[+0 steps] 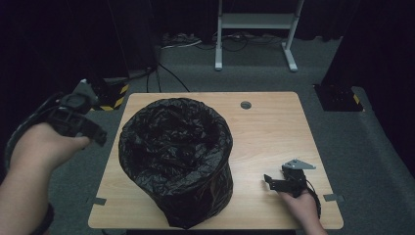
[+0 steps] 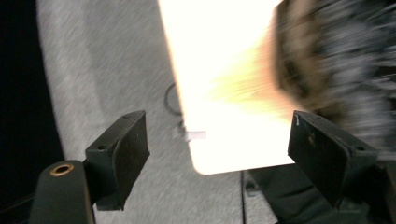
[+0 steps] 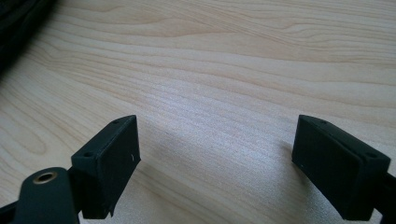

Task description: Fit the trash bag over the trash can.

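A round bin lined with a crinkled black plastic bag (image 1: 176, 156) stands on the left half of a light wooden table (image 1: 274, 127). To the left of the table, my left gripper (image 1: 94, 130) hangs over the grey carpet, off the tabletop. In the left gripper view its jaws (image 2: 217, 144) stand open with nothing between them; beyond them are the table's corner (image 2: 224, 93) and the blurred bag (image 2: 341, 56). My right gripper (image 1: 270, 182) rests low on the table's front right, apart from the bin. It is open (image 3: 217, 149), with bare wood between its fingers.
A white metal stand (image 1: 254, 22) and loose cables (image 1: 181, 41) sit on the floor behind the table. Black bases with yellow stripes stand at the back left (image 1: 112, 95) and back right (image 1: 337, 98). A small grey cap (image 1: 245, 105) is set in the tabletop.
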Tool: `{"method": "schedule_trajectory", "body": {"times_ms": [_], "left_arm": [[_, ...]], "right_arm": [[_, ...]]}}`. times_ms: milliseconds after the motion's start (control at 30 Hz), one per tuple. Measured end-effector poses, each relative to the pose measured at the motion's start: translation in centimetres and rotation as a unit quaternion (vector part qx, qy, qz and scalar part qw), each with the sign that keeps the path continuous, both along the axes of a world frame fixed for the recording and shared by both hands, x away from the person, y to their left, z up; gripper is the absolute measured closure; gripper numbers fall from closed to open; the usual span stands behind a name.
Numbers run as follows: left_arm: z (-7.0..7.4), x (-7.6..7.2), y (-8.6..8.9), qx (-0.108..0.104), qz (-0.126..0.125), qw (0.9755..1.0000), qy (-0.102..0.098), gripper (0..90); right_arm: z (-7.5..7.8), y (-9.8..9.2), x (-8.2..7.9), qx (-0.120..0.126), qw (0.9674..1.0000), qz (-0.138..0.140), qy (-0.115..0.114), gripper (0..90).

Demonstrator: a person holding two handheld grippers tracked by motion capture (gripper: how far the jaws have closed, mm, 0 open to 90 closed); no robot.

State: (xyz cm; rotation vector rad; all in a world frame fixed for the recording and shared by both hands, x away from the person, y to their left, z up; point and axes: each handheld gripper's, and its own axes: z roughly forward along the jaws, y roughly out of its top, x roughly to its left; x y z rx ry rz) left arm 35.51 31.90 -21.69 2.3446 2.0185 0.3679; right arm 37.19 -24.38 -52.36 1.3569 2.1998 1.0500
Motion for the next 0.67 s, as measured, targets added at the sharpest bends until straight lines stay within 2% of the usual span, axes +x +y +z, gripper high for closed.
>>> {"method": "schedule_trajectory", "body": {"times_ms": [67,133,433,667], "left_arm": [[-0.7,-0.2,0.9,-0.015,0.008,0.9998,0.006,21.0],[-1.1,-0.2,1.0,-0.023,0.005,0.9997,0.005,20.9],[-1.9,0.2,0.9,-0.027,0.002,0.9996,0.006,21.2],[-2.4,0.0,1.7,-0.034,0.011,0.9993,0.007,21.1]], "right_arm": [[0.0,0.0,0.0,-0.001,1.0000,0.000,-0.001,14.7],[0.0,0.0,0.0,-0.002,1.0000,0.000,-0.001,14.7],[0.0,0.0,0.0,-0.002,1.0000,-0.001,0.000,14.7],[0.0,0.0,0.0,-0.001,1.0000,-0.001,0.000,14.6]]}}
